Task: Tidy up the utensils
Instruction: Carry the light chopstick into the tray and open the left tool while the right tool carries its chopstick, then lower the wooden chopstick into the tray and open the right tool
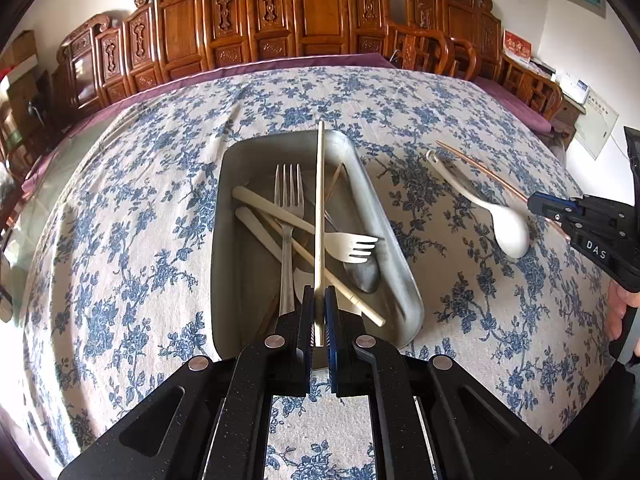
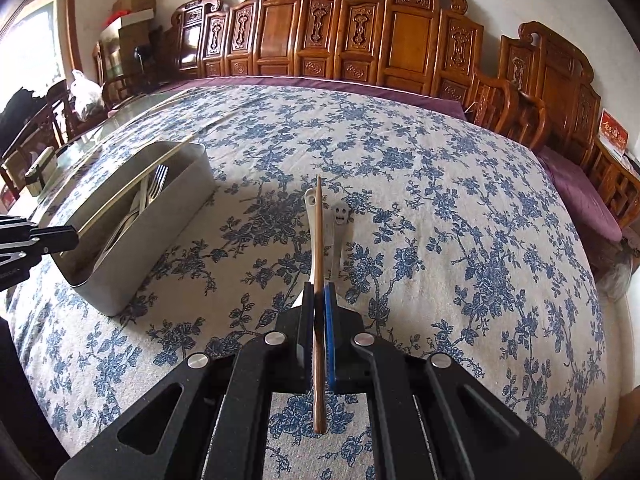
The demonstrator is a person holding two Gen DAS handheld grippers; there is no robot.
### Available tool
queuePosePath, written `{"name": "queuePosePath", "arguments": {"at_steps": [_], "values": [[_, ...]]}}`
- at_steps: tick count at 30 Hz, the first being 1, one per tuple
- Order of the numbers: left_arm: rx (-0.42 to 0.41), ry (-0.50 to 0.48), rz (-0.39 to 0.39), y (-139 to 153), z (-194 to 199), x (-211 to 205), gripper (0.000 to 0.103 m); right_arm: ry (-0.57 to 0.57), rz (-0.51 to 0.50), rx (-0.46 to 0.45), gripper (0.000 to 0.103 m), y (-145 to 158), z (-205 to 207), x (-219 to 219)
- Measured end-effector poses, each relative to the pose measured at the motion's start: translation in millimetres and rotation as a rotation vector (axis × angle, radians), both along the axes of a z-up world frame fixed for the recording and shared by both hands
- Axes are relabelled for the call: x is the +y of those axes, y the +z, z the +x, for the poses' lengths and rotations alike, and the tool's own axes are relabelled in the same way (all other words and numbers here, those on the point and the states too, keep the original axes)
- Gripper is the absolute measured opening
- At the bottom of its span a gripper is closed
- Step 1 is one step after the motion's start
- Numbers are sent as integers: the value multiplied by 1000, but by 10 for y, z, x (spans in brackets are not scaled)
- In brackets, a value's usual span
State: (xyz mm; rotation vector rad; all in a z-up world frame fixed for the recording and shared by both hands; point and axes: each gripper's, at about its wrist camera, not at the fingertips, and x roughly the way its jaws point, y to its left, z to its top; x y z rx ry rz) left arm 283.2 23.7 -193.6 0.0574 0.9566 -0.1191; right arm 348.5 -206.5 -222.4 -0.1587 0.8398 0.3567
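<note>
left claw [image 1: 319,300] grips pale chopstick [image 1: 319,208] over bin rim [image 1: 400,264]; right claw [image 2: 319,296] grips brown chopstick [image 2: 318,240].

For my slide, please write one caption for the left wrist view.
Left gripper holds a pale wooden chopstick over the grey metal utensil tray; white ceramic spoon waits on the cloth.

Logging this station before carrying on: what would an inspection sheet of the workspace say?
Surface: floral cloth covers the table.
Job's things: grey bin holds forks and chopsticks; white spoon lies on the cloth.
Clutter: nothing seen.
Grippers: left gripper shut on a pale chopstick over the bin; right gripper shut on a brown chopstick.
Cables: nothing seen.
Surroundings: carved wooden chairs, boxes.
</note>
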Motion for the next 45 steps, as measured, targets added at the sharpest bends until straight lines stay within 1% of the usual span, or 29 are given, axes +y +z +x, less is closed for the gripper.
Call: {"name": "queuePosePath", "arguments": {"at_steps": [7, 18, 21, 22, 27, 29, 30, 39, 45], "values": [[27, 12, -2, -55, 38, 50, 5, 11, 4, -13, 6, 33, -39, 41], [2, 46, -16, -16, 86, 173, 5, 42, 20, -44, 6, 179, -162, 207], [-3, 64, -23, -7, 106, 251, 9, 53, 44, -51, 6, 233, -221, 264], [-6, 69, -23, -2, 113, 273, 12, 56, 49, -48, 6, 242, -232, 288], [-37, 79, -26, 92, 117, 338, 16, 83, 40, -44, 6, 286, -314, 490], [-48, 82, -30, 127, 112, 370, 23, 91, 37, -44, 6, 304, -342, 570], [-56, 87, -31, 148, 107, 394, 24, 93, 38, -42, 6, 310, -353, 600], [-93, 139, -46, 268, 107, 649, 25, 135, 43, -24, 6, 383, -389, 999], [-94, 172, -59, 273, 161, 791, 25, 167, 49, -9, 6, 434, -325, 1268]]}}
